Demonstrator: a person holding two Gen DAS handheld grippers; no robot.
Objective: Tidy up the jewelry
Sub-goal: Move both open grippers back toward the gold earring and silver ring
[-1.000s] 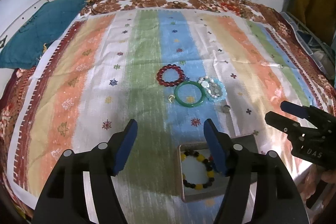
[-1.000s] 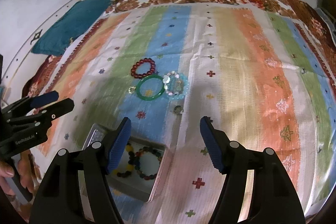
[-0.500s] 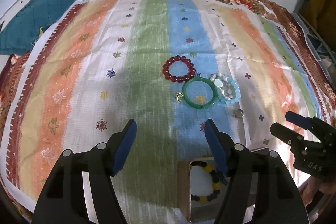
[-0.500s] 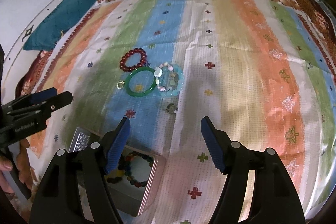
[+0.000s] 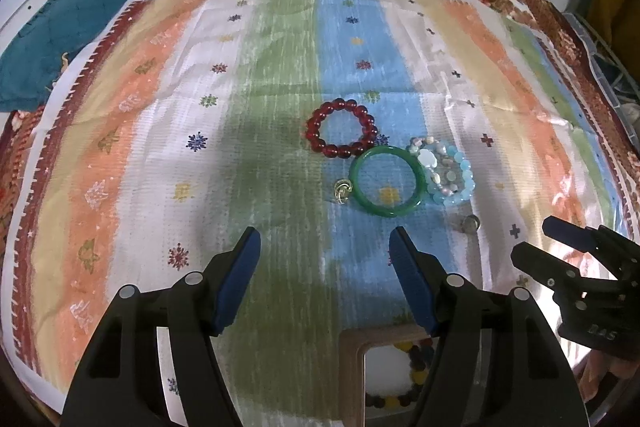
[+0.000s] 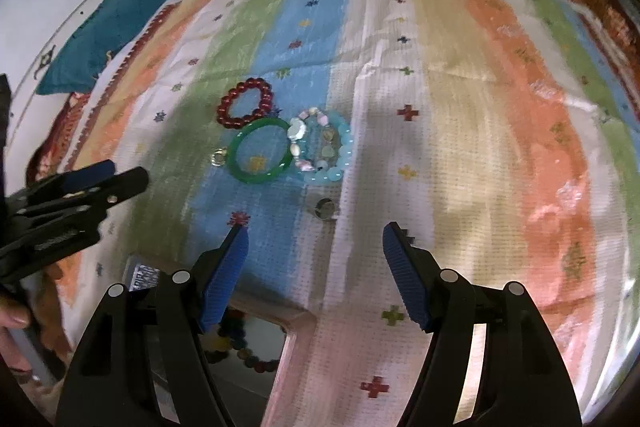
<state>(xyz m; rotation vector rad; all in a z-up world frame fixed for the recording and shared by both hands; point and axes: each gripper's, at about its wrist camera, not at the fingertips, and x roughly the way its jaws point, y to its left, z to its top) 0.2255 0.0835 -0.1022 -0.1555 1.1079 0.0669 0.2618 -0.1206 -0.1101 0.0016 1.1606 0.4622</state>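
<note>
Right wrist view alone shows hand (image 6: 12,315) (left claw (image 6: 124,174) narrow); both claws' own views wide.

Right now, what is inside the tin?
The tin holds a bracelet of dark and yellow beads on a white lining. The left tongs cover its right side, so other contents cannot be ruled out.
</note>
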